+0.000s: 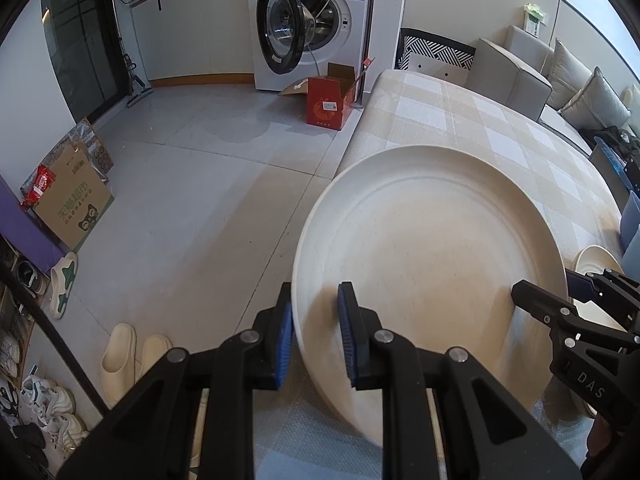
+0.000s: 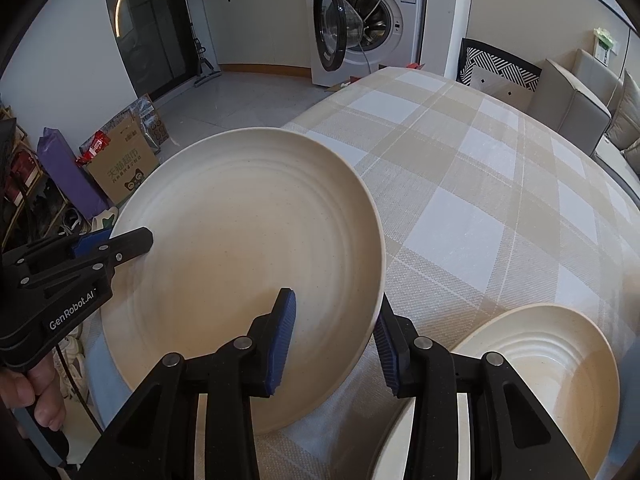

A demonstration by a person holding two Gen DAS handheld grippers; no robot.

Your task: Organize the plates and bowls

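My left gripper clamps the plate's left rim; my right gripper clamps its right rim; a bowl sits beside.

Left gripper points steeply downward, blue pads closed on the left rim of the large plate, one pad outside the rim and one inside. Right gripper points down at a similar slant, jaws set astride the same plate's right rim with one pad inside and one outside; whether the pads press it cannot be told. A hand wraps the left gripper's handle in the right wrist view.
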